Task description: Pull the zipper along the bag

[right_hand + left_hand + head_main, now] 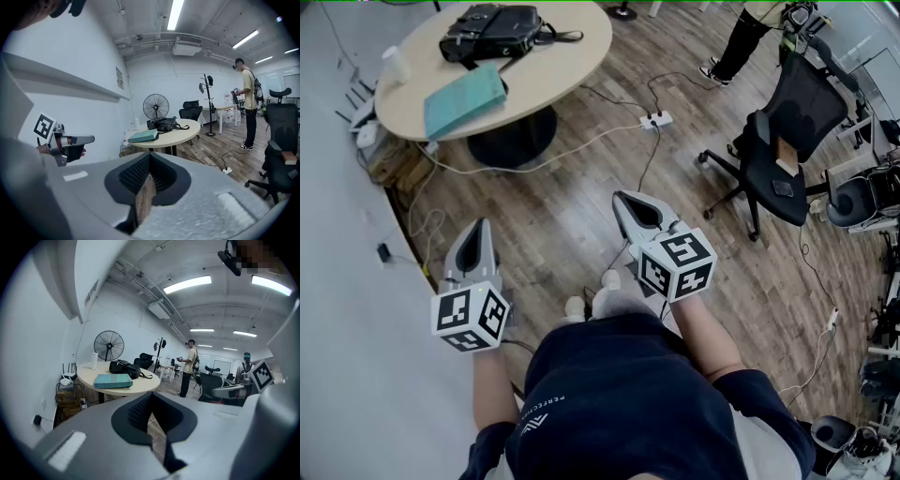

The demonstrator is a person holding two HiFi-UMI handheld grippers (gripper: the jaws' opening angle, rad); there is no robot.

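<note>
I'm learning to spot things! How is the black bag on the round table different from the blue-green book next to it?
The black bag is dark and lumpy, with a strap trailing out; the blue-green book is flat and rectangular. The bag lies farther from the person, the book nearer. Both rest on the round table.

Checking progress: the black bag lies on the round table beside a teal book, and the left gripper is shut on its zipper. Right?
No: the left gripper is shut on nothing, well short of the round table, as the left gripper view shows. The black bag and teal book match.
</note>
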